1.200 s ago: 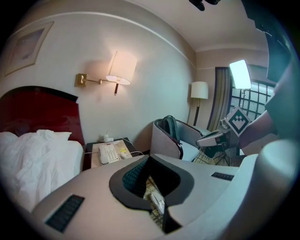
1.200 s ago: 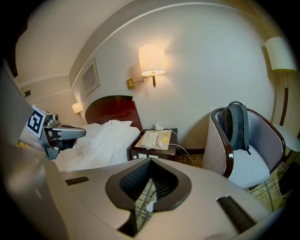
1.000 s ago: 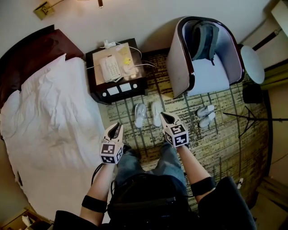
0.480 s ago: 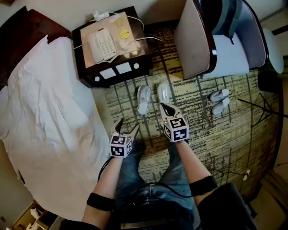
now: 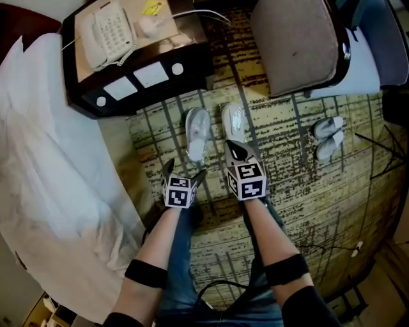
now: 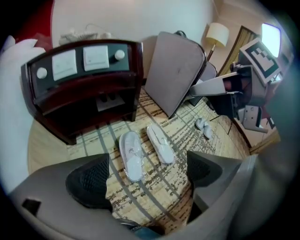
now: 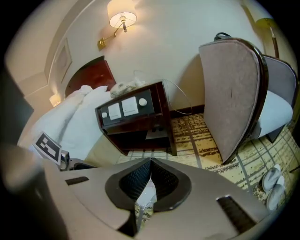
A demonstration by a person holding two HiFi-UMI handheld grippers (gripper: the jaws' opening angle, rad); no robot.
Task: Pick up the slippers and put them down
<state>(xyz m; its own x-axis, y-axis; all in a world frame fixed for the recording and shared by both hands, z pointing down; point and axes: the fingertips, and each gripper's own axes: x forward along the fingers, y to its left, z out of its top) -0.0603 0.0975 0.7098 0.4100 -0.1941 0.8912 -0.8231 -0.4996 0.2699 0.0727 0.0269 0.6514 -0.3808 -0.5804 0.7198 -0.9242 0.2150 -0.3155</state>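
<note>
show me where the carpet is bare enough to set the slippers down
Bare carpet lies between the wrapped slippers and the second pair, in front of the chair. The nightstand top is crowded with a phone and cables.

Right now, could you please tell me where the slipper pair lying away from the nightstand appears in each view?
Head view: slipper pair at the right, below the armchair.
Left gripper view: slipper pair right of centre, small, past the armchair.
Right gripper view: slipper pair at the lower right edge, beside the armchair.
Shared landmark: the armchair's grey side.
</note>
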